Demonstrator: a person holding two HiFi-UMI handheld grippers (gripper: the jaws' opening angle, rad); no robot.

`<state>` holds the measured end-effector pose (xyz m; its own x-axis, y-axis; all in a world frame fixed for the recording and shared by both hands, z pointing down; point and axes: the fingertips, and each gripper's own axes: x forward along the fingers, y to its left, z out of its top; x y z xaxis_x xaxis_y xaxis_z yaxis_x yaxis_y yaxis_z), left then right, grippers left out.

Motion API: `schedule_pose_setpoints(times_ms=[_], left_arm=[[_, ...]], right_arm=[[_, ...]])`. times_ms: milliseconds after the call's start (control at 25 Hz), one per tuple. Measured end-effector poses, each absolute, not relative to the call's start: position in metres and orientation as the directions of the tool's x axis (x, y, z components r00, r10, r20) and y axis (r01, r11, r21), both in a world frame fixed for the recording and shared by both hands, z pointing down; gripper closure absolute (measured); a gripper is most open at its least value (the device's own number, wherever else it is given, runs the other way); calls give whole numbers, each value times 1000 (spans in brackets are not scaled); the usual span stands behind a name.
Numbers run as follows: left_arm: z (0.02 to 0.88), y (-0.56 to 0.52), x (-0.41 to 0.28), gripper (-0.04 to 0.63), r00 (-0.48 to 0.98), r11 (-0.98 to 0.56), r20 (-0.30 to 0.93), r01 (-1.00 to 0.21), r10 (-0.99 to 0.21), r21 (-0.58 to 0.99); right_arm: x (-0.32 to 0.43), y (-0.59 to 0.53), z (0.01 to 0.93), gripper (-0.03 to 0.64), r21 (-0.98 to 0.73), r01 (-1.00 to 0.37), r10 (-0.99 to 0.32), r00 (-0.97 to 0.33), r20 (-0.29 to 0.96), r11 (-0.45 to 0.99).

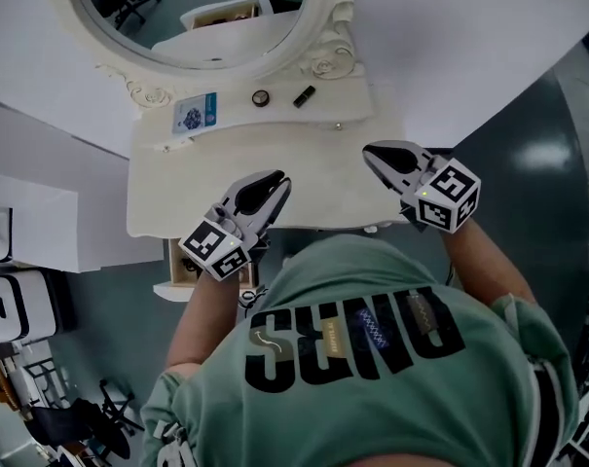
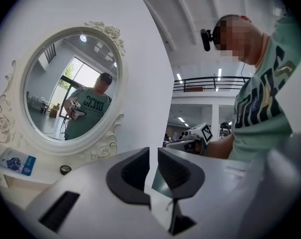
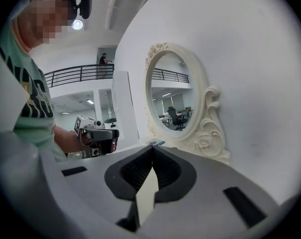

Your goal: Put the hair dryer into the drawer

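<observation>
Green shirt [image 1: 372, 348], left gripper [image 1: 277, 185] over cream dressing table [image 1: 313, 178], oval mirror [image 1: 202, 13]

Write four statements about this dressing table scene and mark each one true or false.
1. An oval mirror stands at the back of the table. True.
2. A hair dryer lies on the table. False: none shows; only small things lie there, a blue card among them.
3. The right gripper has its jaws together with nothing between them. True.
4. The left gripper grips the blue card. False: its jaws stand slightly apart and empty; the card lies by the mirror.
</observation>
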<state>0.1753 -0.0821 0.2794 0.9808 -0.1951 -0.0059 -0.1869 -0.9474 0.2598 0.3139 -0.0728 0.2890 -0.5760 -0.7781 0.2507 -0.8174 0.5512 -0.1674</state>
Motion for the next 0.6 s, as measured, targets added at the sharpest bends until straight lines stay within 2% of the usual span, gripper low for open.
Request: schedule_pose_setpoints(times_ms=[160, 600], left_arm=[[259, -91, 203, 583, 975, -933, -67, -182, -213, 310], [240, -94, 228, 586, 972, -932, -86, -182, -219, 312]], right_arm=[[349, -67, 276, 623, -161, -844, -814, -537, 223, 512], [386, -76, 260, 623, -180, -866, -849, -495, 182, 467]])
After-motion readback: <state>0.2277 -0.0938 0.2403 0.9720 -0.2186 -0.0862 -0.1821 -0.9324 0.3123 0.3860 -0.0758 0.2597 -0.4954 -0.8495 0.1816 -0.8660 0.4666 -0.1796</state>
